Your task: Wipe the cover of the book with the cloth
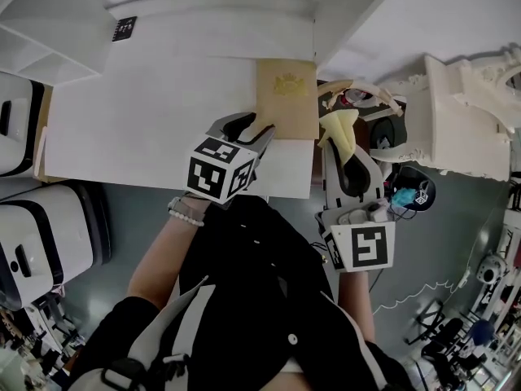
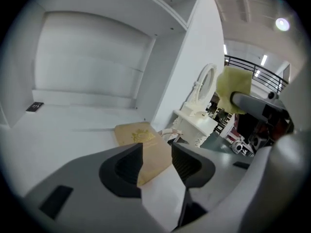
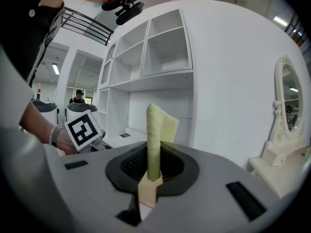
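A tan book [image 1: 286, 96] with a gold emblem lies flat at the right end of the white table [image 1: 146, 112]. My left gripper [image 1: 254, 125] is at the book's near left corner with its jaws open. In the left gripper view that corner of the book [image 2: 142, 139] shows in the gap of the left gripper [image 2: 156, 152], and the pads do not touch it. To the right of the book, past the table's edge, my right gripper [image 1: 347, 155] is shut on a folded yellow cloth [image 1: 340, 130]. The cloth [image 3: 156, 130] stands up from the shut jaws of the right gripper [image 3: 154, 168].
An ornate white vanity [image 1: 456, 112] with an oval mirror [image 2: 206, 84] stands right of the table. White shelves [image 3: 160, 47] rise behind the table. A small black marker tag [image 1: 124, 28] lies at the table's far left. White machines [image 1: 41, 235] stand on the floor at the left.
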The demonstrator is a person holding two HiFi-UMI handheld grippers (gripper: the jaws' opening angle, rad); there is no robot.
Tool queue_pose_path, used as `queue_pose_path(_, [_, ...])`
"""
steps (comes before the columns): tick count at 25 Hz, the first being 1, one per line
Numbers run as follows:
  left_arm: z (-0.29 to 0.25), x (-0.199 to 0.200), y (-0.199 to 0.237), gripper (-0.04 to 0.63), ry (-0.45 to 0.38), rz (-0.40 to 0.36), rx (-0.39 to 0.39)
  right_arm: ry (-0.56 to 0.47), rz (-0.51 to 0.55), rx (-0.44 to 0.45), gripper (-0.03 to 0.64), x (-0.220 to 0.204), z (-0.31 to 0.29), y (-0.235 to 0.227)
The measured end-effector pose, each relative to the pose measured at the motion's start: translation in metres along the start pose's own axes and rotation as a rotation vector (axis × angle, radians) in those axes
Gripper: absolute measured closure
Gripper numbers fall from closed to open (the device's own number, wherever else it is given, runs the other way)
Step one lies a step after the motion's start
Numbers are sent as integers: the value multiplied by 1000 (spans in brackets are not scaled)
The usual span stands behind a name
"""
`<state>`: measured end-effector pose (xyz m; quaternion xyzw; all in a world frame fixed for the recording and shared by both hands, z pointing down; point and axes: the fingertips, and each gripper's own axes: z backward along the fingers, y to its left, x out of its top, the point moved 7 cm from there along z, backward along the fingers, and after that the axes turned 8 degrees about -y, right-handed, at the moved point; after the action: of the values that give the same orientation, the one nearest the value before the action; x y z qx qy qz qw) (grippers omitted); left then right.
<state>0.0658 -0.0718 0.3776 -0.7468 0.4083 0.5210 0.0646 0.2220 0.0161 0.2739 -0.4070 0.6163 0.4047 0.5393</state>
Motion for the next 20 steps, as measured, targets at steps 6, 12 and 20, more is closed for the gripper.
queue_pose_path(6, [-33,-16,23,376,67,131,36,41,19,13,584,-11,-13,-1])
queue_pose_path(12, [-56,-34,42,371,130,206,38,83,47,7,584,-23,-26,-4])
queue_pose_path(20, [-77,-54,60,371,192,263,54,141,100,21,584,-44,-50,-19])
